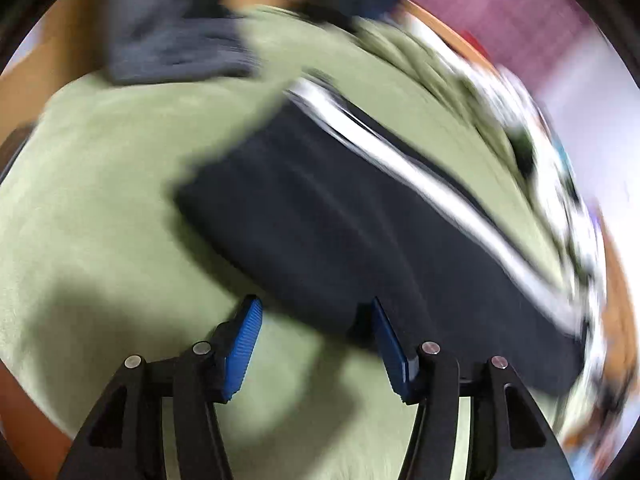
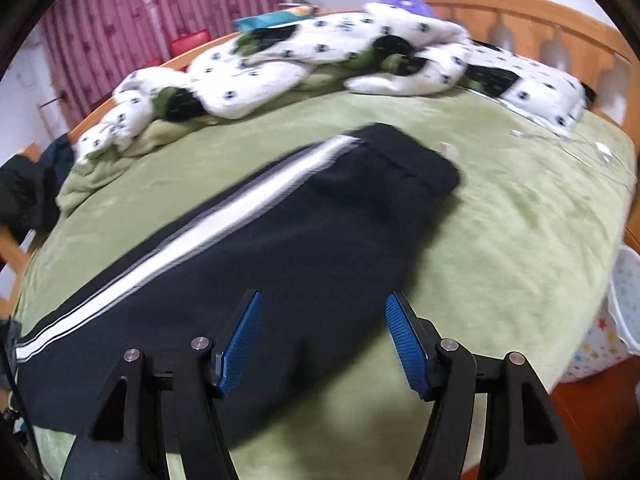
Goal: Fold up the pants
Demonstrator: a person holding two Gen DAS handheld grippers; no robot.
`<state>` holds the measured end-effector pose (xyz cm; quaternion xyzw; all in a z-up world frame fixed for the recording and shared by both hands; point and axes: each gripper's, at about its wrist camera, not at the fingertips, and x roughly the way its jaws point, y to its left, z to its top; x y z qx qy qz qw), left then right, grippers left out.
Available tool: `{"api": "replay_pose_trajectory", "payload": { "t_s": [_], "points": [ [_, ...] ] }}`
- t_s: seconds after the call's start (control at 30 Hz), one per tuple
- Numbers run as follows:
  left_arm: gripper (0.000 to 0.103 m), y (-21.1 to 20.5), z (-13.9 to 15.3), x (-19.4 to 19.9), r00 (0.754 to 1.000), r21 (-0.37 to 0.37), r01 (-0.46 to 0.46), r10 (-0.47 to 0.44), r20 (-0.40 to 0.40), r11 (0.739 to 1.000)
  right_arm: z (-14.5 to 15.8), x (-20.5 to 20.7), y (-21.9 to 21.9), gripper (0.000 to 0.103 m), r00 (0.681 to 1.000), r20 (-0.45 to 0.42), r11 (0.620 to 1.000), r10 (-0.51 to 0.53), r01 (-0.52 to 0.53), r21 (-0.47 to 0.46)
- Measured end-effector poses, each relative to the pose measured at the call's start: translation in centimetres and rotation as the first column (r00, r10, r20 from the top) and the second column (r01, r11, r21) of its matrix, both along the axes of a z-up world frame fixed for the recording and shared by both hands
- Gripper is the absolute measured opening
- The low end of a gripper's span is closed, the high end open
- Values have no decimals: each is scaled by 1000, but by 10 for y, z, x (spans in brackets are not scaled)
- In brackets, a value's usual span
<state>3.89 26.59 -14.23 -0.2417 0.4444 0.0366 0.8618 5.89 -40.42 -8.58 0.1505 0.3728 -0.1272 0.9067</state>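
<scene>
Left wrist view: motion blur smears the whole right side; the white patterned bedding (image 1: 560, 184) there dissolves into streaks, and its pattern cannot be read. The pants (image 1: 340, 220) have soft outlines, and their right end runs under the blur near the frame edge. A grey cloth (image 1: 176, 48) at the far left is blurred and cut off by the top edge; what it is cannot be told.

Right wrist view: the pants (image 2: 280, 248) are blurred, and their left end is cut off at the frame edge. Small white items (image 2: 600, 154) at the far right of the bed (image 2: 500, 240) are too small to identify. A dark garment (image 2: 28, 188) at far left is partly out of frame.
</scene>
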Motion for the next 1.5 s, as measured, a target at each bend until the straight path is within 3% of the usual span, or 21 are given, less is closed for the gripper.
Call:
{"api": "replay_pose_trajectory", "payload": {
  "t_s": [0.17,0.33,0.43,0.5,0.57,0.73,0.8,0.83,0.87,1.0,1.03,1.13,1.2,1.3,1.4,1.5],
  "points": [
    [54,-52,31,-8,975,36,184,-187,122,982,0,33,46,63,997,3,996,83,-83,12],
    [59,-28,52,51,987,127,20,-40,156,992,-3,61,98,63,983,-6,983,185,-185,-11],
    [59,10,41,109,997,184,-51,40,63,982,-5,69,116,63,972,-20,969,233,-234,-77],
    [57,28,38,131,995,178,-88,78,62,980,-10,73,124,63,964,-31,956,263,-265,-122],
    [57,42,36,155,994,148,-86,75,84,985,-15,75,129,63,961,-38,950,275,-278,-143],
    [56,60,23,194,996,188,-87,79,52,978,-32,88,137,63,953,-85,939,292,-302,-164],
    [32,64,11,200,996,171,-90,89,10,981,-36,89,140,63,952,-96,936,292,-305,-178],
    [27,64,6,204,995,197,-96,102,-21,976,-37,90,142,63,953,-97,935,288,-301,-185],
    [22,65,6,204,995,207,-97,99,-3,974,-38,91,143,63,954,-97,936,284,-298,-187],
    [20,48,35,178,980,330,-136,79,182,934,-35,98,145,63,953,-90,935,288,-300,-188],
    [20,50,31,181,982,343,-152,103,157,927,-33,101,147,63,951,-89,930,297,-309,-198],
    [20,74,1,190,983,208,-182,172,66,961,-25,116,154,63,936,-85,900,343,-353,-254],
    [20,81,-2,187,978,163,-200,188,85,966,-17,131,161,64,900,-82,857,427,-432,-279],
    [20,77,-3,185,979,179,-198,186,83,964,-10,155,170,80,830,-86,771,552,-547,-326],
    [20,68,-1,187,983,235,-181,166,80,955,-14,184,177,81,780,-120,705,614,-611,-360],
    [20,68,0,187,983,238,-179,164,81,955,-30,217,178,81,711,-193,651,676,-699,-296]
  ]
}}
